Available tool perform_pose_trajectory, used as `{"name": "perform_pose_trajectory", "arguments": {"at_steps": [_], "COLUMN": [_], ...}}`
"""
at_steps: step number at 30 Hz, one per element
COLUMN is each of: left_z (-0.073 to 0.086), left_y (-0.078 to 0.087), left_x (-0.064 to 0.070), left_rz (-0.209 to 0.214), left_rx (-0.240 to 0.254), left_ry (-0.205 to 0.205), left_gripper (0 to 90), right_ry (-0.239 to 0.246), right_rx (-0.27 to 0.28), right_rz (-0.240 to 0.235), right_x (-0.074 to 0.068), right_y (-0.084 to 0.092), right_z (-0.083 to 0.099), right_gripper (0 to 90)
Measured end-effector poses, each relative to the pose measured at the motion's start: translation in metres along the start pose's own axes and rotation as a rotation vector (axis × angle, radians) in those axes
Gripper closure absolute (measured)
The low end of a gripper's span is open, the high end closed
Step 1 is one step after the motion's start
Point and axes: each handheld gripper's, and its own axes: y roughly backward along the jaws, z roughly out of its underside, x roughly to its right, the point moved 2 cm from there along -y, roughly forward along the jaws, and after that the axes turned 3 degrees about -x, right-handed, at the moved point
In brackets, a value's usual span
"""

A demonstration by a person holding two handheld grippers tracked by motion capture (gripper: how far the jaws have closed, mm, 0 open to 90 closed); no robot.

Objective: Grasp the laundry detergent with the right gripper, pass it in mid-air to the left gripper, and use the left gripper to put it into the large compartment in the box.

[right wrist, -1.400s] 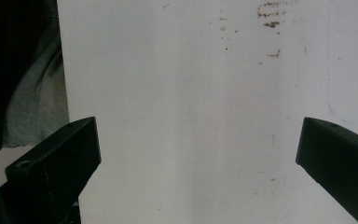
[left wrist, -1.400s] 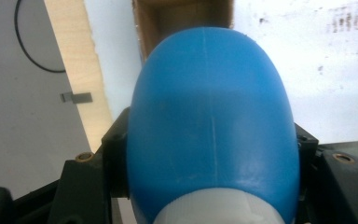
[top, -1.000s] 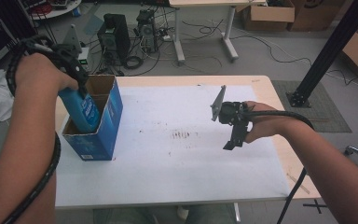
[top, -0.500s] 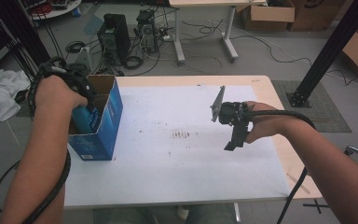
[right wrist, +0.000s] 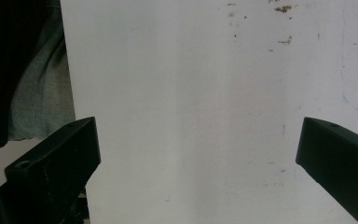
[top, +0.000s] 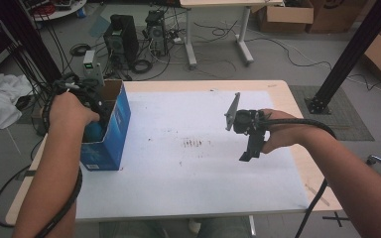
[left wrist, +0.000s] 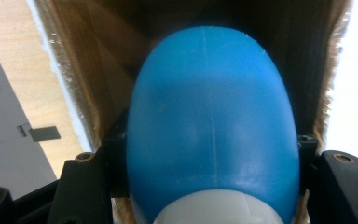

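Observation:
A blue bottle (left wrist: 209, 126) with a white cap (left wrist: 214, 210) sits between the black jaws of my left gripper (left wrist: 209, 158), which is shut on its sides. Bottle and gripper are down inside the open blue cardboard box (top: 110, 134) at the table's left edge; brown inner walls surround the bottle. In the high view the hand covers most of the gripper, and a little of the blue bottle (top: 95, 131) shows in the box. My right gripper (top: 247, 153) hovers over the right part of the white table (top: 203, 188), open, with nothing between its jaws (right wrist: 198, 154).
Small dark stains (top: 194, 144) mark the middle of the tabletop. Beyond the table, computer towers (top: 121, 37), cables and another desk stand on the floor. A black post (top: 349, 54) rises at the right, cardboard boxes (top: 283, 15) lie at the back, and a white cloth (top: 0, 99) at the left.
The left hand has sunk with the blue bottle, from above the box rim to down inside the box. The right gripper has stayed where it was.

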Motion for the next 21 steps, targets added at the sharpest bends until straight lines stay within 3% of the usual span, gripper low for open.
{"name": "perform_pose_trajectory", "arguments": {"at_steps": [11, 21], "left_z": [-0.002, 0.0], "left_y": [-0.022, -0.023], "left_x": [-0.006, -0.007], "left_rz": [-0.009, 0.005], "left_rx": [-0.028, -0.001], "left_ry": [-0.01, 0.003], "left_gripper": [38.6, 38.4], "right_ry": [-0.011, -0.013], "right_rx": [0.001, 0.002], "right_rz": [-0.007, -0.007], "right_x": [0.001, -0.002], "right_y": [-0.001, -0.002], "right_z": [0.003, 0.002], "right_gripper": [0.0, 0.0]}}
